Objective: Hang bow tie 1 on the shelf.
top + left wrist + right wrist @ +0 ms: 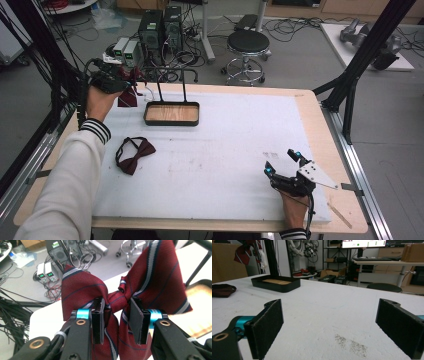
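The left tool [116,322] is clamped on a striped tie [140,282] at its knot, held above the tabletop's [225,150] far left corner beside the tray [172,113]. The tie looks light, soft and floppy, so the knot seems the firmest hold. A plain tie [134,154] lies nearer. The right tool [282,164] rests with jaws apart, empty. No writing is readable.

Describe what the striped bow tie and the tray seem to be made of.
Striped bow tie: woven fabric, likely silk or polyester; fine diagonal weave with a slight sheen. Tray: black rim, probably metal or plastic, matte; its floor looks like pale wood, with visible grain.
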Demonstrator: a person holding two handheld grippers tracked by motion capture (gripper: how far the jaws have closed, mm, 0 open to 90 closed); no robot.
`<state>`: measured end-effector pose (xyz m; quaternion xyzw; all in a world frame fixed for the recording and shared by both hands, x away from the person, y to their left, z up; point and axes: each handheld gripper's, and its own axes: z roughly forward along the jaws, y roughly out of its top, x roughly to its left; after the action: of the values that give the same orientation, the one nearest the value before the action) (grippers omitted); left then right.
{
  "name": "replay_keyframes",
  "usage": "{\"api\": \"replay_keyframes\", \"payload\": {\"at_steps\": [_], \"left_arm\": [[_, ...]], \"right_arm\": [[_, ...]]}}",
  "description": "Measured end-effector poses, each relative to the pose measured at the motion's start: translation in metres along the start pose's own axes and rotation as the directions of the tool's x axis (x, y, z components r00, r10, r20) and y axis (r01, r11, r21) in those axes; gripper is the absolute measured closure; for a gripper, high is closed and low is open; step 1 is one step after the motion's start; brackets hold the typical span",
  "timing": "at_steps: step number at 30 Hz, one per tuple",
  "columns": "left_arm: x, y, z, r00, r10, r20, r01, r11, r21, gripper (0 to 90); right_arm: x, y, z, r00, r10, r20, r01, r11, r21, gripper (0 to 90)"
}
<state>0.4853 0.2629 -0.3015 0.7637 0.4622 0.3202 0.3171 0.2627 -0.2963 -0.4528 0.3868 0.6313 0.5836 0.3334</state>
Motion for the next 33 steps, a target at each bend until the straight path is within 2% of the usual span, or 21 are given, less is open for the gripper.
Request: {"api": "replay_keyframes", "payload": {"at_steps": [10,12,23,27,33], "left_arm": [[-0.003,-0.002,0.002,0.9995,0.007,0.031,-0.008,0.9997,0.021,66.4],[-0.003,-0.006,0.003,0.9989,-0.009,0.046,0.009,0.9999,0.014,66.4],[-0.003,-0.029,0.007,0.9941,-0.026,0.105,0.025,0.9996,0.016,66.1],[-0.004,-0.037,0.011,0.9936,-0.031,0.108,0.029,0.9993,0.025,65.8],[-0.004,-0.037,0.009,0.9927,-0.034,0.116,0.033,0.9994,0.011,65.4]], "right_arm": [[0.000,0.000,0.000,1.0000,-0.003,-0.001,0.003,1.000,0.000,6.9],[0.000,0.000,0.000,1.0000,-0.003,-0.001,0.003,1.000,0.001,6.9],[0.000,0.000,0.000,0.9999,-0.012,0.002,0.012,1.000,0.000,6.9],[0.001,0.000,0.000,1.0000,-0.007,0.000,0.007,1.000,0.003,6.9],[0.001,0.000,0.000,1.0000,-0.008,0.001,0.008,1.000,0.002,6.9]]}}
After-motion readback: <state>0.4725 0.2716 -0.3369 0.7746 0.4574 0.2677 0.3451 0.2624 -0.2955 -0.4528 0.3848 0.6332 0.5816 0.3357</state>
